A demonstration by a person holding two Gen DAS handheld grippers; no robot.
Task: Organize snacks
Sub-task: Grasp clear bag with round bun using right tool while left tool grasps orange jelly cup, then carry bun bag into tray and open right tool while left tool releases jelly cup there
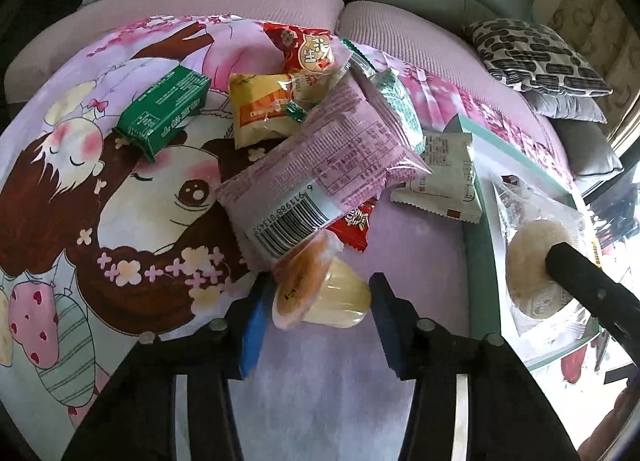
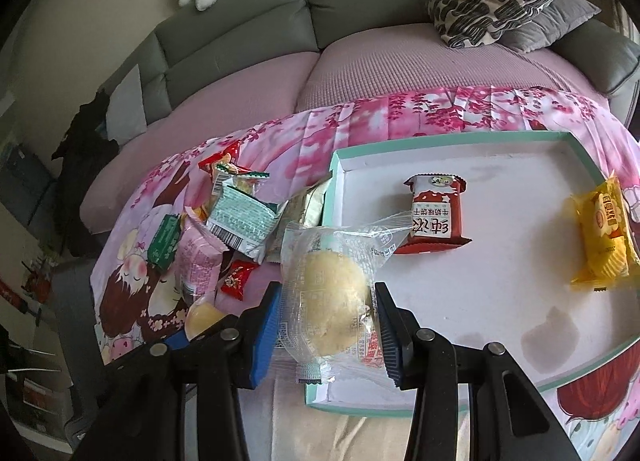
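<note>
We note both grippers engaged at once, which suits the sorting: one delivers while the other collects.

Right gripper (image 2: 326,311): closed on a clear-wrapped round pastry (image 2: 330,303), blue pads pressing its two sides. It hangs above the near left corner of the mint-rimmed tray (image 2: 452,137), partly over the tray's left wall. We judge it is held by its flanks, wrapper tails free, so it can be lowered flat onto the white floor of the tray without crushing the cake.

Already in the tray: a red biscuit packet (image 2: 436,215) near the middle and a yellow packet (image 2: 606,239) at the far right edge, well apart. The spacing looks deliberate, leaving bare floor at the near left for the pastry.

Left gripper (image 1: 316,301): jaws either side of a jelly cup (image 1: 320,293) lying on its side on the printed cloth (image 1: 100,189). The pads appear to touch or nearly touch the cup; we read this as a grip on it, though firmness is uncertain. The cup is the loosest item at the near edge of the pile, so it is the easy next pick.

Remaining pile on the cloth: pink packet (image 1: 320,173), green box (image 1: 164,113), others overlapped. Task roughly early-to-middle, by our estimate.
</note>
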